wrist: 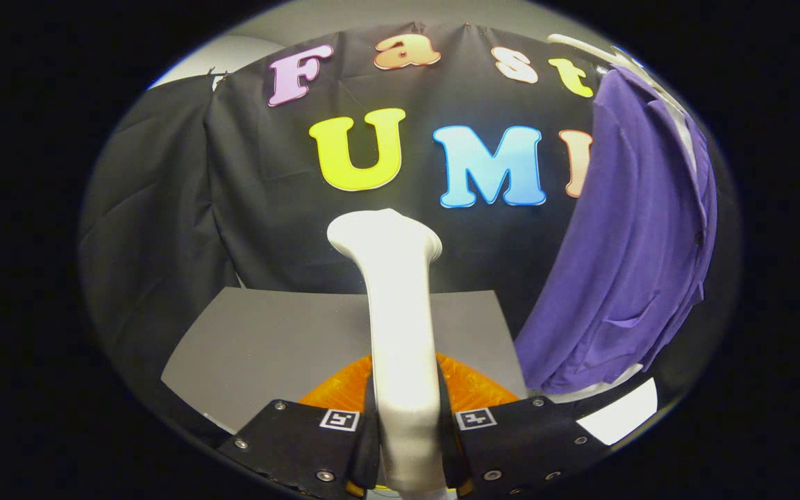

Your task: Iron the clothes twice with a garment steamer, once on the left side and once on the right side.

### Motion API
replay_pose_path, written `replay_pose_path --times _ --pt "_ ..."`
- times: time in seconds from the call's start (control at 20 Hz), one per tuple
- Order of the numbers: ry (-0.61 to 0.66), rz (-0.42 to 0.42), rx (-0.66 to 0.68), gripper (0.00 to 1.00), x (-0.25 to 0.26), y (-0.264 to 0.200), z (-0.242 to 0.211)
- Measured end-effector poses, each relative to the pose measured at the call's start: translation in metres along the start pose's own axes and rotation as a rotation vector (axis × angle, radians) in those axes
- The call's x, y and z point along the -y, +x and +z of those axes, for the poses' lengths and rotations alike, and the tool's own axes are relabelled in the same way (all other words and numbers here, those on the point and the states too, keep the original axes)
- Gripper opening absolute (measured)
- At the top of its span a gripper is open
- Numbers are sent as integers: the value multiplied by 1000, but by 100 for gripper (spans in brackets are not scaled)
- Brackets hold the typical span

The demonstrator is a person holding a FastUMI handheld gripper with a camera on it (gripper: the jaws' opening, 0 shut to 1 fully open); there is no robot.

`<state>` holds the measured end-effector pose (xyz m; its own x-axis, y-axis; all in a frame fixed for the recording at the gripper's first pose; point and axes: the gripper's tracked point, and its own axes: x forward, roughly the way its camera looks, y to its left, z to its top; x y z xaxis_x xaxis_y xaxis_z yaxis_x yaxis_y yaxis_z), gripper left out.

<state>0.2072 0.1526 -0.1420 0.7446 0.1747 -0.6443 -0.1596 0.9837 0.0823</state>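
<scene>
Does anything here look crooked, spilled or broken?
Nothing stands out. The gripper is shut on the white steamer, held upright above the grey table. The purple garment hangs to the right, intact, not yet touched by the steamer.

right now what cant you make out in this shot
- Steamer, gripper view: its head faces away, so the steam plate is hidden; its lower handle is covered by the tongs, which are shut on it.
- Purple garment, gripper view: it hangs edge-on beyond the tongs, so its far side is hidden.
- Orange part below the steamer: mostly covered by the handle and tongs; unclear what it is.
</scene>
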Motion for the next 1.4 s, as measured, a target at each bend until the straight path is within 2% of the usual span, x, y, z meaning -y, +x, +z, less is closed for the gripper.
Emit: replay_pose_path --times 0.35,0.55,0.8,1.4 --pt "-85 19 157 36 51 -71 1" --pt "-38 23 262 36 84 -108 16" --pt "-36 -107 309 36 144 -130 30" --pt "24 -276 401 35 228 -131 76"
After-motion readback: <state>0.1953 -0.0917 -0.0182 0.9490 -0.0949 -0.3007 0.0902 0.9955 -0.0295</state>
